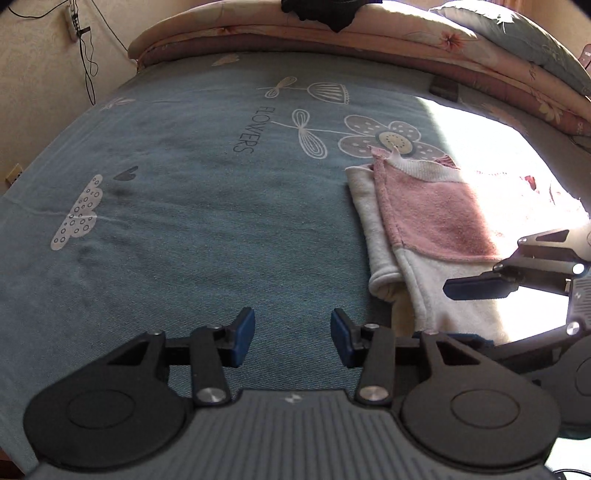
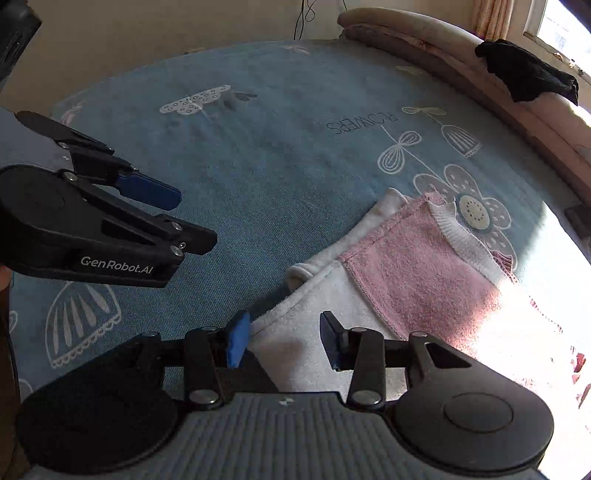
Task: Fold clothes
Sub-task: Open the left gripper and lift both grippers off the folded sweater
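Far half of the pink-and-white garment lost in sun glare, black cloth cut off by the top edge

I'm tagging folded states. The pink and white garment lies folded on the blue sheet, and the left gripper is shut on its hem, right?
Not quite. The left gripper is open over bare blue sheet, holding nothing, as the left wrist view shows. The pink and white garment does lie folded on the sheet.
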The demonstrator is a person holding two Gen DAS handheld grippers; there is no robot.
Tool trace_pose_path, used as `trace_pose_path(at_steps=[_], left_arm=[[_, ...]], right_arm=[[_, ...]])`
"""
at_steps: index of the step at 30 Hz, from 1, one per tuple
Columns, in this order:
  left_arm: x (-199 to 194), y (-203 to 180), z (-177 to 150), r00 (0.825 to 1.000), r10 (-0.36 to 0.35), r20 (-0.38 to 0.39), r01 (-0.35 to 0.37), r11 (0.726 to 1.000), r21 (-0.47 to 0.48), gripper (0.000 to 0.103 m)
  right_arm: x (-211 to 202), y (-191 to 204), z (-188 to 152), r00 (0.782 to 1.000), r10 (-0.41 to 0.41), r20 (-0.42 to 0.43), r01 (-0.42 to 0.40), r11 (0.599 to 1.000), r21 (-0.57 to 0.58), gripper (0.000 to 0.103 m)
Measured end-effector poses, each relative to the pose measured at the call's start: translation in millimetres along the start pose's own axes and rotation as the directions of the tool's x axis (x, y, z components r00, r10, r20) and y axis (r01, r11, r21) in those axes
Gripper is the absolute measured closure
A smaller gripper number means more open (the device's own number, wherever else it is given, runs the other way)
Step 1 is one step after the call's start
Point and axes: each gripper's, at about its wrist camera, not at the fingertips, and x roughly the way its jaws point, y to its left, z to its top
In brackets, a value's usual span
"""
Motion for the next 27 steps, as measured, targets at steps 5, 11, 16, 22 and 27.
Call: trace_pose_path(at_steps=[5,11,16,22,27], left_arm=[[2,7,-6,1.000,0.016,-0.008,-0.015,1.000,0.014,0.054],[5,15,-8,1.000,0.021,-0.018,-0.020,0.999,0.040,0.054],[11,17,-5,0.999,0.025,-0.025,-0.024,0.998,0.051,0.053],[6,1,11,1.000,-0.010,-0.012,0.011,0.994,0.105,0.053],[-4,-33,30,0.991,-0.132,0.015,0.129,0.983,0.131,0.043]], right_arm=[[16,-2,11,0.997,0.010,-0.076,-0.001,0.994,0.111,0.075],[21,4,3,0.993,0.051,-0.105,-0.045,0.997,0.060,0.085],[24,15,-1,0.993,0.030,-0.117,-0.030,1.000,-0.003,0.082],[-2,-14,-5,0.991,0.131,-0.037,-0.126,0.986,0.109,0.073],[-39,-63,-45,0.999,-0.013,-0.040,0.020,0.984,0.174,0.063]])
